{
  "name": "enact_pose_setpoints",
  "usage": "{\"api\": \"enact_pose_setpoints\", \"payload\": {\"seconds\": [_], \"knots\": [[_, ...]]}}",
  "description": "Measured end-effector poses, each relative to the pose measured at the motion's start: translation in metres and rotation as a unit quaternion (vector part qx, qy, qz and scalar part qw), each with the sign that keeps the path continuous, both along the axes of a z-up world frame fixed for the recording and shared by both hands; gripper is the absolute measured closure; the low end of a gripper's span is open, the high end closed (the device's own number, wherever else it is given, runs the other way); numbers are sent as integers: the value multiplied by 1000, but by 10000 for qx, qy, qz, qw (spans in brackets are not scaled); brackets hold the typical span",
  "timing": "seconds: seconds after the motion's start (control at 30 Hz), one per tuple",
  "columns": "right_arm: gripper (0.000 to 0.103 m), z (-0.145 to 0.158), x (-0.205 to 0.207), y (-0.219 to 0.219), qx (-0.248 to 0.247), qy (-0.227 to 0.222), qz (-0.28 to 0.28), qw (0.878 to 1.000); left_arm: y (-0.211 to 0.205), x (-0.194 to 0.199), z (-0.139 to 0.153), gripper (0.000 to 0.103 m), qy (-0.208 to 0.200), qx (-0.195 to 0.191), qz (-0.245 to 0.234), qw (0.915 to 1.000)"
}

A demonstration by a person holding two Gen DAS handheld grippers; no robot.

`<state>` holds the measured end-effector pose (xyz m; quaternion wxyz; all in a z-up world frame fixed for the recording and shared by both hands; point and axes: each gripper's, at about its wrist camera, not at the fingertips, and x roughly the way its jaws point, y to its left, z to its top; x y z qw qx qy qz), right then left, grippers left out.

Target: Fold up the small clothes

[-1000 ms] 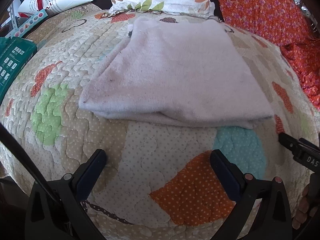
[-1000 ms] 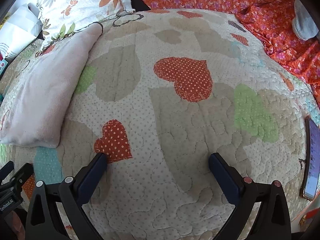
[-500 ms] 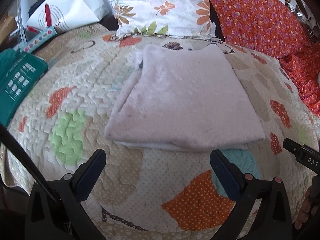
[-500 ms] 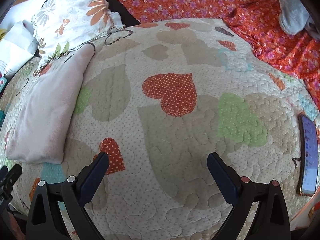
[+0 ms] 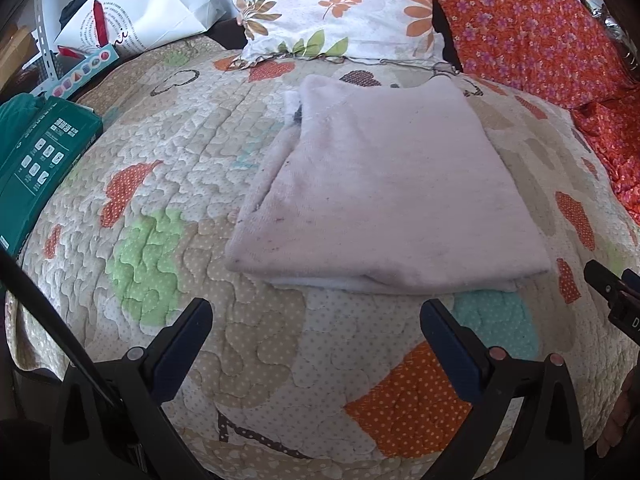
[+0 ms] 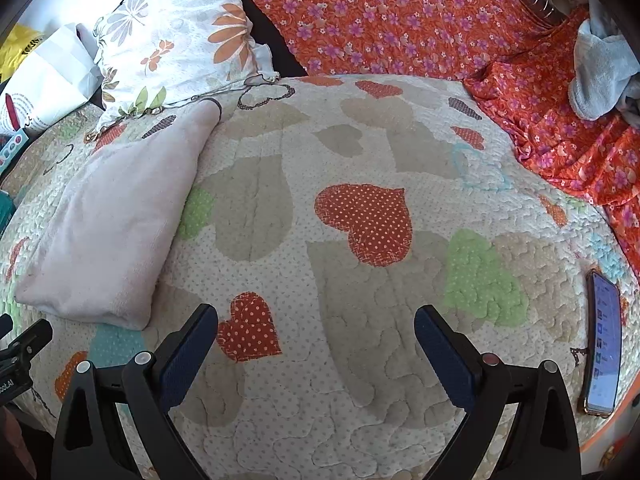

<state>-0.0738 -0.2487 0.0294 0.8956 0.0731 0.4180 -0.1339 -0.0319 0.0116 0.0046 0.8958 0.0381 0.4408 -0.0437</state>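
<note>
On the heart-patterned quilt (image 5: 168, 184) of a bed, a folded pale-pink fleece garment (image 5: 392, 192) lies flat near the floral pillow (image 5: 340, 8). Both the left gripper (image 5: 316, 344) and right gripper (image 6: 316, 340) hover empty, jaws apart. It looks soft, light and limp; pinch a near corner.

Both wrist views low over quilt (image 5: 256, 360), sharing folded garment (image 5: 392, 196)

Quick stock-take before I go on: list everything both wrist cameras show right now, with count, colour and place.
folded garment: 1, pale pink, on the quilt, ahead of the left gripper
quilt: 1, cream with heart patches, under everything
floral pillow: 1, white with orange flowers, far edge
orange floral fabric: 1, far right
phone: 1, screen lit, quilt's right edge
green box: 1, left edge
white bag: 1, far left
grey cloth: 1, far right
left gripper: open, empty
right gripper: open, empty
</note>
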Motion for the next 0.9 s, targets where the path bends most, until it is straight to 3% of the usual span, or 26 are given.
{"api": "enact_pose_setpoints", "payload": {"seconds": [0.5,0.9], "knots": [[2,-9,3,-6,210,132,-47,9997,1,8,-28,0,660,80,0,9978],[2,-11,4,-7,251,138,-28,9996,3,8,-34,0,616,-23,0,9981]]}}
